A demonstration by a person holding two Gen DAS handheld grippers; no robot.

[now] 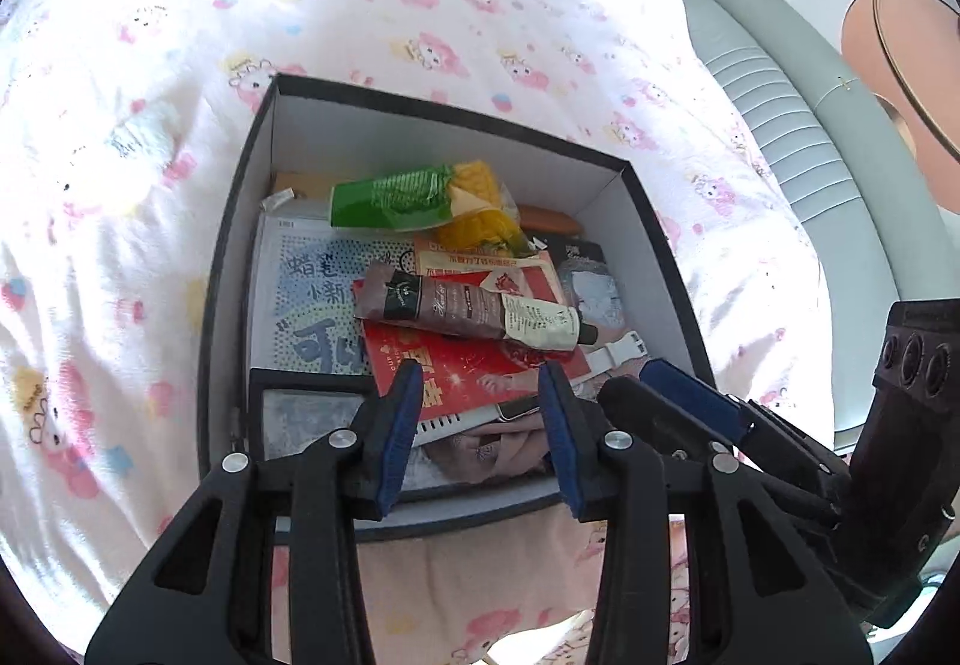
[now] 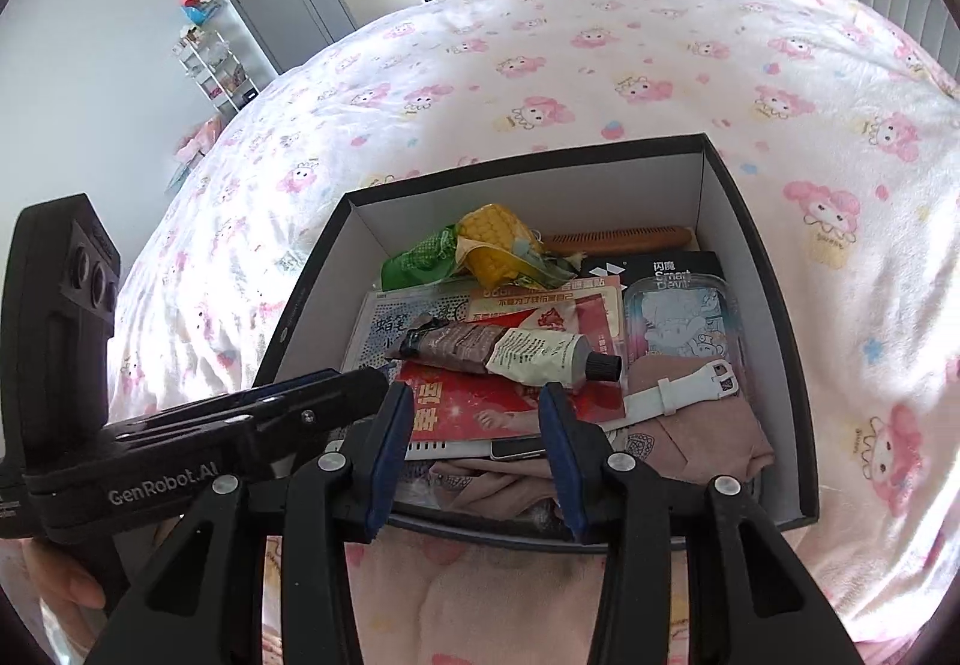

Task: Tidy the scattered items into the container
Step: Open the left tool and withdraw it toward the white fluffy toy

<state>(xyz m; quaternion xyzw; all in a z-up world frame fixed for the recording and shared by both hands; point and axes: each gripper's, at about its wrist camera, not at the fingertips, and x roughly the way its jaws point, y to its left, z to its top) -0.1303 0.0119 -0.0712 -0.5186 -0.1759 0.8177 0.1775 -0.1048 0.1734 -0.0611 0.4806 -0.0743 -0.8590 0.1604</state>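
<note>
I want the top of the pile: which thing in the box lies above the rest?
The brown hand cream tube with the black cap: it lies across the red card, while the other things sit beneath or beside it.

Matt cardboard box, wooden comb

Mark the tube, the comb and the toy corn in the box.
tube [image 2: 510, 350], right wrist view, middle of its body
comb [image 2: 618, 237], right wrist view, wooden spine
toy corn [image 2: 495, 242], right wrist view, yellow kernels
</note>
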